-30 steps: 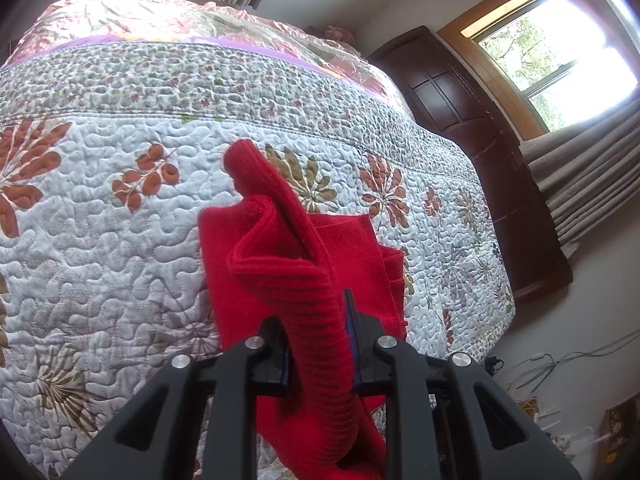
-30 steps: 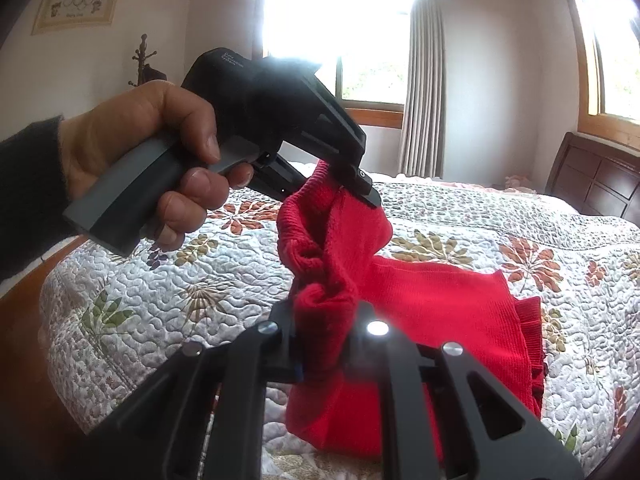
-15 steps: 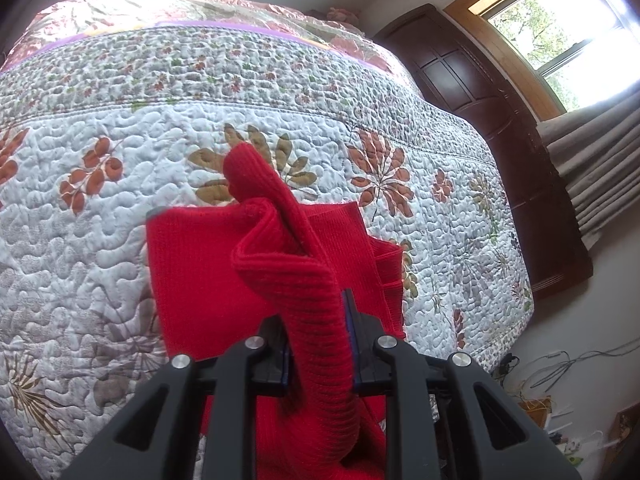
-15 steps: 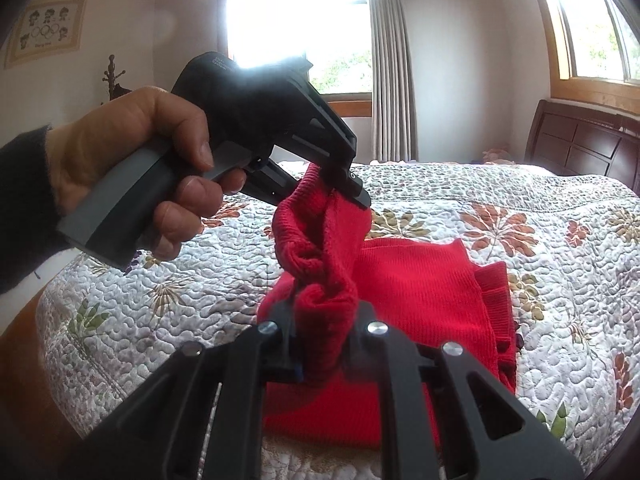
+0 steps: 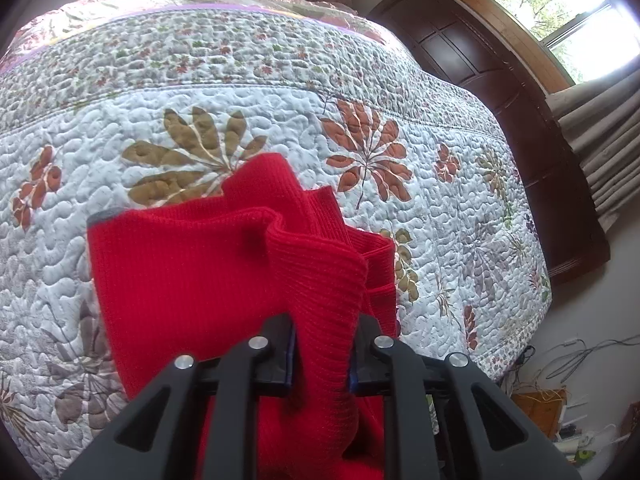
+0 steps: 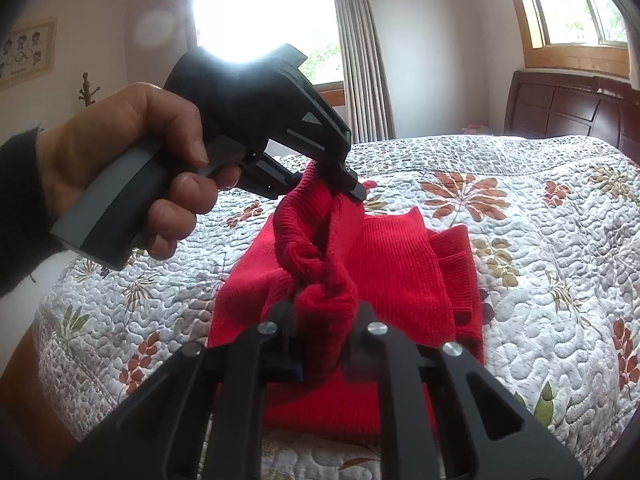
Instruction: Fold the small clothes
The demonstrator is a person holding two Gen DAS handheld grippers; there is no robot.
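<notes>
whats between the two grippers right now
In the right wrist view, a raised, twisted band of the red knit garment spans from the left gripper down to the right gripper. Nothing else sits between them.

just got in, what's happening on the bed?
A person is folding a red knit garment on a quilted bed with two handheld grippers. The left gripper, held in a hand, and the right gripper are each shut on a bunched edge, lifted above the rest of the garment, which lies partly folded on the quilt.
</notes>
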